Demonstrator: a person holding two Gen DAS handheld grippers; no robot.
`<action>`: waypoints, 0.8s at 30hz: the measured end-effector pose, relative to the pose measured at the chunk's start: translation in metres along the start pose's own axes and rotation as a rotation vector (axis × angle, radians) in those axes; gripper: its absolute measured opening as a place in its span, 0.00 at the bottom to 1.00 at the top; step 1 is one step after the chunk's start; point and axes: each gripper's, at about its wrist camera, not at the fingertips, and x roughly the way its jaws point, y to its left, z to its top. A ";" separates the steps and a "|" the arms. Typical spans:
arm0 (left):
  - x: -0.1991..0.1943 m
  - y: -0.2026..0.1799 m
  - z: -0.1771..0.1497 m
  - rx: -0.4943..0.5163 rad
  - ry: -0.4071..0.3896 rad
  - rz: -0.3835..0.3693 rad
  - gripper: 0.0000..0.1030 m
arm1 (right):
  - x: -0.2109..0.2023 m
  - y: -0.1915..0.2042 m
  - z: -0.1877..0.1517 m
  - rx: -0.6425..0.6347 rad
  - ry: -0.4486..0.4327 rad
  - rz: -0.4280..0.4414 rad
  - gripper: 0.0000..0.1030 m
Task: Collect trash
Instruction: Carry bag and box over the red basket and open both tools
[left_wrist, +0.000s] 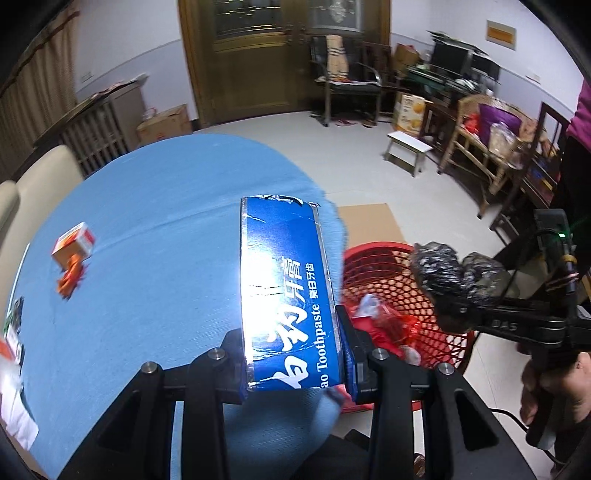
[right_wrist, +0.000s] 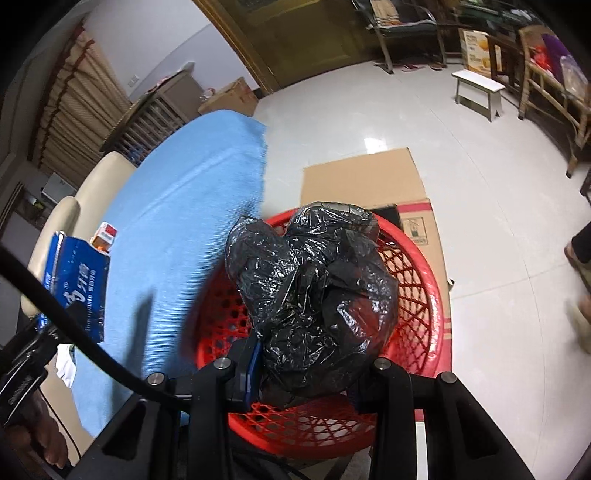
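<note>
Your left gripper (left_wrist: 295, 354) has its fingers clamped on the blue toothpaste box (left_wrist: 286, 280), at the desk (left_wrist: 147, 206) edge. Your right gripper (right_wrist: 303, 384) pinches a crumpled black plastic bag (right_wrist: 314, 295) above the red basket (right_wrist: 417, 295).

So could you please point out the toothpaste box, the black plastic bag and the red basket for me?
toothpaste box (left_wrist: 288, 280): left wrist view, printed blue face.
black plastic bag (right_wrist: 314, 280): right wrist view, crumpled middle.
red basket (right_wrist: 424, 295): right wrist view, right-hand mesh wall.
</note>
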 end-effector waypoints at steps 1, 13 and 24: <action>0.002 -0.003 0.001 0.006 0.003 -0.004 0.38 | 0.001 -0.003 0.000 0.006 0.005 -0.003 0.38; 0.031 -0.040 0.008 0.071 0.066 -0.093 0.38 | -0.006 -0.033 0.006 0.089 -0.003 -0.002 0.77; 0.062 -0.076 0.009 0.137 0.111 -0.150 0.78 | -0.042 -0.049 0.028 0.143 -0.118 0.029 0.77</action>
